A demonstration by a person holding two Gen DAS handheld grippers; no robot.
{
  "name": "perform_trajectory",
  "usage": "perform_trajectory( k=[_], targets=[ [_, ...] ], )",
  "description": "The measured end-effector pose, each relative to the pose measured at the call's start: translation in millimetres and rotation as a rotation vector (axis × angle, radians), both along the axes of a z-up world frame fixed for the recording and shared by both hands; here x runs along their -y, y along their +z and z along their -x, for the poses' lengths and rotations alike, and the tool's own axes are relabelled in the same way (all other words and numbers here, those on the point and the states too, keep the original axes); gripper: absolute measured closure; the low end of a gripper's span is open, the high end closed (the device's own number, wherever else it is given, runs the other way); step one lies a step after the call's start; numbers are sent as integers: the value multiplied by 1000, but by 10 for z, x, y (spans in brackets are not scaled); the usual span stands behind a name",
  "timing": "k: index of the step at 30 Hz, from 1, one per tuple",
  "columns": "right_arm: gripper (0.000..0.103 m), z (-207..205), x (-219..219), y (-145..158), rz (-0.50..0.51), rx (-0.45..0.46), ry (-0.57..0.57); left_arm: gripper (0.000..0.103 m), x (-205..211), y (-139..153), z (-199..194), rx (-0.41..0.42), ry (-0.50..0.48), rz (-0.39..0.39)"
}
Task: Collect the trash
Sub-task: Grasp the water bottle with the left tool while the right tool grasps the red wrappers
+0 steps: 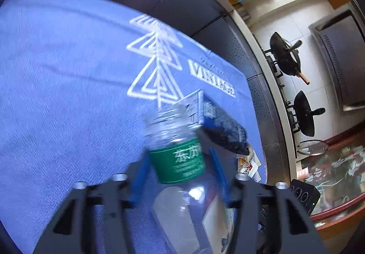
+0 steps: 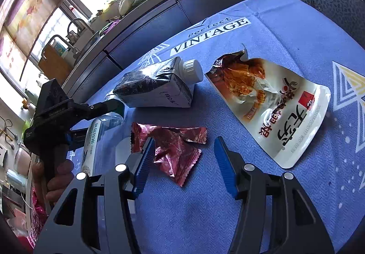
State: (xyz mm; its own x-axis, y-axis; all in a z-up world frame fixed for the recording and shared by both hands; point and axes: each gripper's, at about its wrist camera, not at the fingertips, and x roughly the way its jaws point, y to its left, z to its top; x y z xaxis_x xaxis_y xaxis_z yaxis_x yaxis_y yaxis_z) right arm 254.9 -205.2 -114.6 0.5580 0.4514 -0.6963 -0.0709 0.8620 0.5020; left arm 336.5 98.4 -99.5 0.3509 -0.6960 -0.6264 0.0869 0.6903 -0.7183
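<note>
A clear plastic bottle (image 1: pixel 175 203) with a green label sits between the blue pads of my left gripper (image 1: pixel 179 156), which is shut on it. From the right wrist, the same bottle (image 2: pixel 95 137) shows in the left gripper (image 2: pixel 101 120) at the left edge of the blue cloth (image 2: pixel 285 26). My right gripper (image 2: pixel 184 140) stands open just over a crumpled pink wrapper (image 2: pixel 178 151). Its left pad overlaps the wrapper's edge and grips nothing. A black-and-white carton (image 2: pixel 155 92) with a white cap lies behind, and a torn white snack pouch (image 2: pixel 273 105) lies to the right.
Dark cabinet fronts (image 2: pixel 205 5) run along the far side of the cloth under a cluttered counter with a sink tap (image 2: pixel 77 26). Two black woks (image 1: pixel 285 55) sit on a stove. A hand (image 2: pixel 57 178) holds the left gripper's handle. Small paper scraps (image 1: pixel 248 165) lie near the carton (image 1: pixel 219 121).
</note>
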Motion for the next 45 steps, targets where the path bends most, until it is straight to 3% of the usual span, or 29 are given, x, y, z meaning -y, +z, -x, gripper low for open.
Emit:
perform_trajectory(
  k=[4,5,7,8,11,15,17,18,19,20,21,26,30,32,33,34,39,45],
  targets=[
    [49,-6,-88,6,42,29,27,60,-248,-2,195,2,60,92],
    [56,7,-127,0,60,35,50,60,-316,23,270,14,72,106],
    [94,53,-237,-34,86,27,100,60,-478,74,501,44,93,125],
    [102,84,-285,-65,86,15,127,60,-553,83,600,53,102,129],
    [102,284,-370,-108,12,-13,185,60,-767,33,859,39,132,130],
    [102,660,-510,-133,-14,-27,285,60,-988,-93,1168,-4,179,106],
    [96,745,-511,-106,-17,-18,291,60,-1092,-129,1273,-12,202,108],
    [89,745,-495,-80,-9,-6,279,60,-1125,-139,1304,-14,212,113],
    [66,720,-472,-52,2,6,260,60,-1151,-141,1322,-15,221,116],
    [53,676,-436,-2,6,25,224,60,-1160,-132,1332,-12,227,117],
    [46,634,-409,42,2,48,201,60,-1154,-113,1337,-8,231,115],
    [47,207,-643,239,113,132,225,62,-1011,31,1342,31,202,97],
    [49,-55,-929,132,183,119,290,63,-922,118,1344,50,192,83],
    [64,-39,-1017,73,228,127,311,63,-887,140,1358,54,187,74],
    [96,-5,-1056,53,223,112,346,63,-866,150,1368,56,181,73],
    [102,42,-1050,36,189,78,362,63,-846,158,1378,59,174,72],
    [102,623,-736,198,85,109,328,63,-590,298,1419,87,118,67],
    [102,1195,-7,320,52,148,146,63,-62,516,1401,131,-6,68]
  ],
)
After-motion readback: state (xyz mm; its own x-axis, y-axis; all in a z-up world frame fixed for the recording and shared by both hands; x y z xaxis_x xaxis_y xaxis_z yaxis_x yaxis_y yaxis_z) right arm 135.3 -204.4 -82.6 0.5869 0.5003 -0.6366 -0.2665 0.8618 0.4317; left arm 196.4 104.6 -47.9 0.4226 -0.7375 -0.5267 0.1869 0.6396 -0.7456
